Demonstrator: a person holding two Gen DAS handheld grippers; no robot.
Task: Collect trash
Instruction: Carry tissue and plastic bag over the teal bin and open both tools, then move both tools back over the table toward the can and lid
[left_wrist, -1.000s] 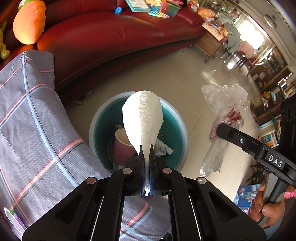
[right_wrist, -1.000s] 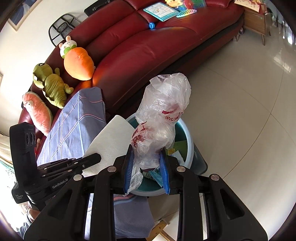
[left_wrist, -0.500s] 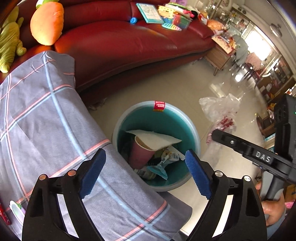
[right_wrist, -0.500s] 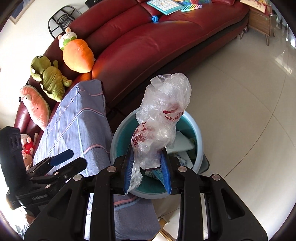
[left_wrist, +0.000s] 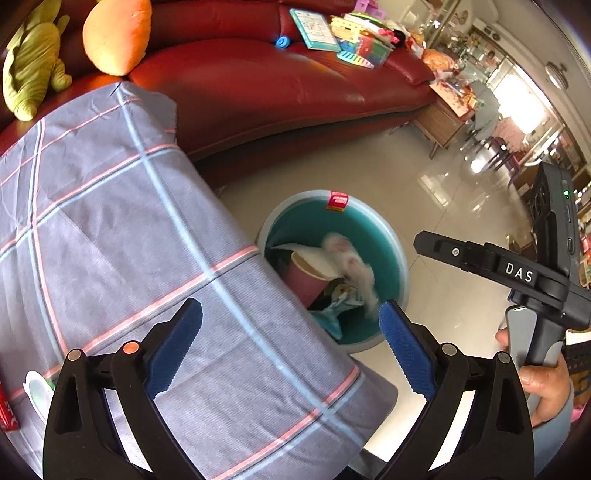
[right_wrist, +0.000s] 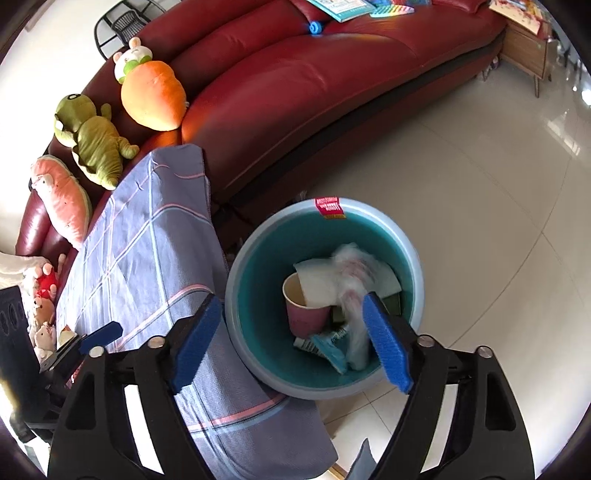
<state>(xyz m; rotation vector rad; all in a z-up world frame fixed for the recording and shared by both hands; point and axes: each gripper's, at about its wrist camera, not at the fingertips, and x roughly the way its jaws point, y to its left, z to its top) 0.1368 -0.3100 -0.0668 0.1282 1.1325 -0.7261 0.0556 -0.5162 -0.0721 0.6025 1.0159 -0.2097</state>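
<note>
I'm at the drop step: over the bin my right gripper is opening, the bag falling inside, left gripper released, so next I fetch more trash.

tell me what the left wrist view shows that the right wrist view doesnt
Only the left wrist view shows the person's hand gripping the right gripper's handle, the room with chairs beyond the sofa, and the left gripper, its jaws opening with nothing between them.

Only the right wrist view shows the pink plush, the rabbit-topped carrot plush in full, and the right gripper, its jaws opening and empty.

Both show the teal bin holding a pink cup, white paper towel and a blurred plastic bag, the checked cloth and the red sofa.
</note>
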